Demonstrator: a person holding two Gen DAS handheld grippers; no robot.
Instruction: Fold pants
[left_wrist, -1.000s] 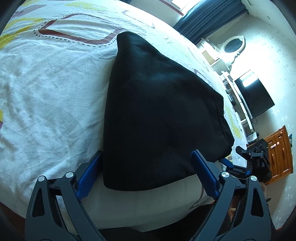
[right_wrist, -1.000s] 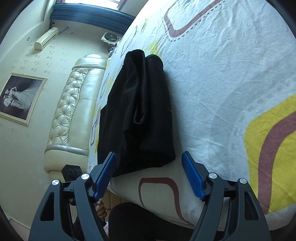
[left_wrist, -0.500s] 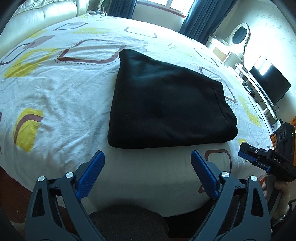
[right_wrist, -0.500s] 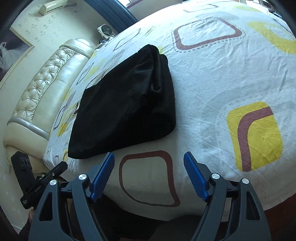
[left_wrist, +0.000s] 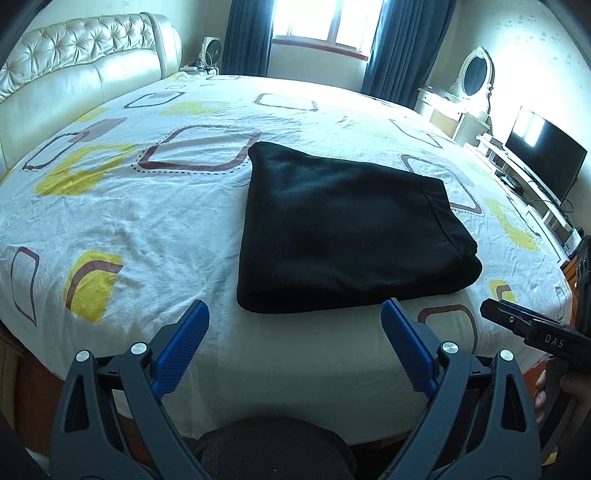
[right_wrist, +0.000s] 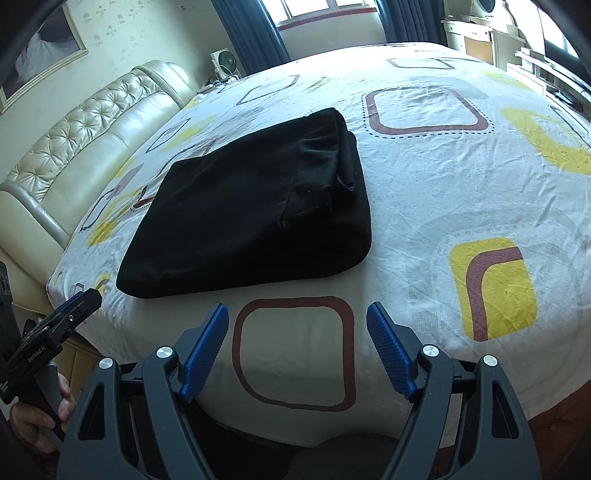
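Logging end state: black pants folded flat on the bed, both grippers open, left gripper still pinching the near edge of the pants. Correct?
One error: the left gripper is not pinching anything. In the left wrist view it is open and short of the black pants, with bare bed sheet between its fingers. The right gripper is open too, and the pants lie folded.

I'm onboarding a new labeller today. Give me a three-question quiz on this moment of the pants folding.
1. True or false: the left gripper is shut on the pants.
2. The pants lie on: A) the bed B) the floor C) a chair.
3. Fill in: both grippers, the right gripper included, are ____ and hold nothing.

Key: 1 false; 2 A; 3 open.
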